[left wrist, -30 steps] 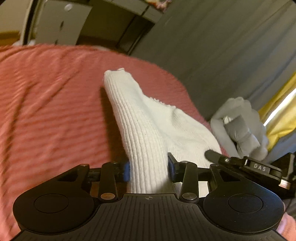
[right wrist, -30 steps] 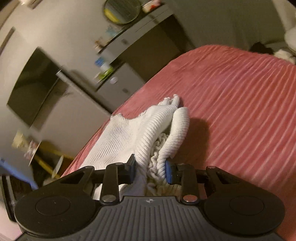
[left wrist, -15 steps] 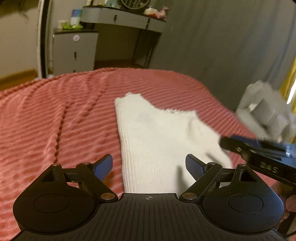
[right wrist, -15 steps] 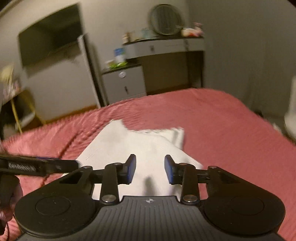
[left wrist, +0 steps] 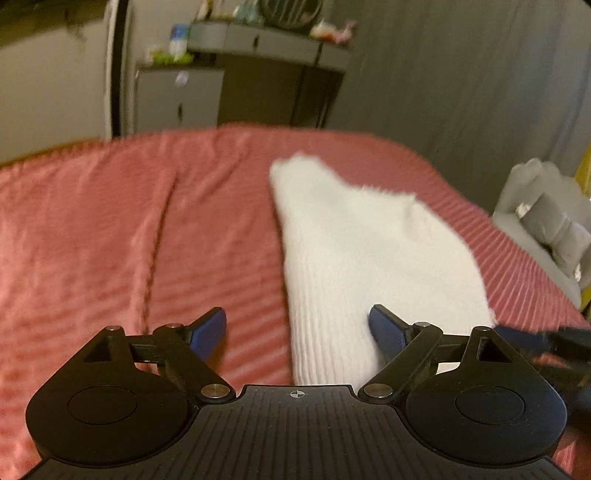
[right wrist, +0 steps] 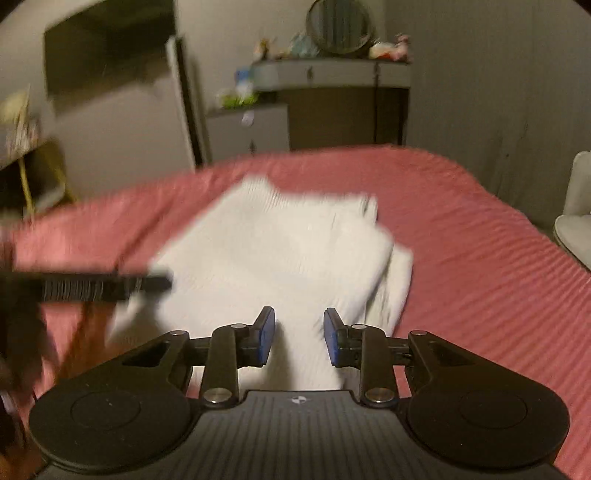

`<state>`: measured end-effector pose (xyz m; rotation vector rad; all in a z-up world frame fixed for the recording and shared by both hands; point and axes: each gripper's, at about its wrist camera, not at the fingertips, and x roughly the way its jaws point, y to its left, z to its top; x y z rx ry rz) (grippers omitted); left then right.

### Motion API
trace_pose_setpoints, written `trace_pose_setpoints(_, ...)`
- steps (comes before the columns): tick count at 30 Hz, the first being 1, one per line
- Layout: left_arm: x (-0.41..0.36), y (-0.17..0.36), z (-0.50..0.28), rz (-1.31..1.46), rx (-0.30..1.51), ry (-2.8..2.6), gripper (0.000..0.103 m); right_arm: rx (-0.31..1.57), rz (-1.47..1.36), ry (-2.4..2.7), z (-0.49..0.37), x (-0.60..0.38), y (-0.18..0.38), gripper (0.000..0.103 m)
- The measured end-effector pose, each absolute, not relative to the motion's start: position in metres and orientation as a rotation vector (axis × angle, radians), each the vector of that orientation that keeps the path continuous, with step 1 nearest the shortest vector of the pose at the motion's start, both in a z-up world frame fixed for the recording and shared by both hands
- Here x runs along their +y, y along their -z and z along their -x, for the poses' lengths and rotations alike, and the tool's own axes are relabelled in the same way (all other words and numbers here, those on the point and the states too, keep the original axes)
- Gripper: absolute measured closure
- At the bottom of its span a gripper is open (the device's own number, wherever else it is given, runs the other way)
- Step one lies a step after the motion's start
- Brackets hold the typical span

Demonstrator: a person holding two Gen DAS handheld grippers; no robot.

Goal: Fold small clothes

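A: Place?
B: Home bedroom. Bed with pink ribbed bedspread point(right wrist: 480, 258) under the fingers.
A: Other cues?
B: Beyond the fingers: grey dressing table point(right wrist: 332, 74) with round mirror point(right wrist: 338, 27), small cabinet point(right wrist: 247, 129), wall-mounted TV point(right wrist: 110, 51), grey curtain point(left wrist: 461, 92).

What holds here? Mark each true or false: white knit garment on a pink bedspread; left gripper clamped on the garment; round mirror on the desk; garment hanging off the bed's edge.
1. The white knit garment lies on a pink bedspread. True.
2. The left gripper is clamped on it. False: the pads stand wide apart, pressing nothing.
3. A round mirror stands on the desk. True.
4. The garment hangs off the bed's edge. False: it lies flat on top.
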<state>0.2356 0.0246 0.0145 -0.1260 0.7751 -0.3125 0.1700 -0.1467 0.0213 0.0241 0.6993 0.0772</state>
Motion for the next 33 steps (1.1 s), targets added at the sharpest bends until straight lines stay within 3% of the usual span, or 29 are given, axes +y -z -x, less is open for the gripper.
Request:
trace_pose_setpoints(3,0.018,-0.012,-0.232,0.073,0.792,0.293,0.005,0.786,0.091,0.006,-0.177,-0.143,0.005,0.073)
trace_pose_setpoints(4,0.018,-0.014,-0.229,0.084,0.795,0.289,0.006,0.798,0.084,0.025,-0.181,-0.148,0.009,0.063)
trace_pose_setpoints(5,0.019,-0.019,-0.223,0.094,0.791,0.288,0.007,0.802,0.065,0.038,-0.183,-0.152,0.008,0.061)
trace_pose_setpoints(15,0.012,-0.036,-0.181,0.051,0.778,0.293,0.007,0.807,-0.072,0.07,-0.096,-0.14,-0.028,0.061)
trace_pose_setpoints(20,0.01,-0.046,-0.156,0.067,0.776,0.295,0.006,0.815,-0.099,0.077,-0.061,-0.132,-0.043,0.055)
trace_pose_setpoints(24,0.014,-0.051,-0.138,0.091,0.777,0.284,0.002,0.815,-0.117,0.106,-0.052,-0.131,-0.057,0.035)
trace_pose_setpoints(27,0.01,-0.057,-0.131,0.052,0.771,0.286,0.002,0.84,-0.116,0.108,-0.047,-0.129,-0.063,0.031)
trace_pose_setpoints(33,-0.004,-0.075,-0.119,-0.02,0.744,0.272,0.001,0.838,-0.097,0.124,-0.029,-0.124,-0.074,0.009)
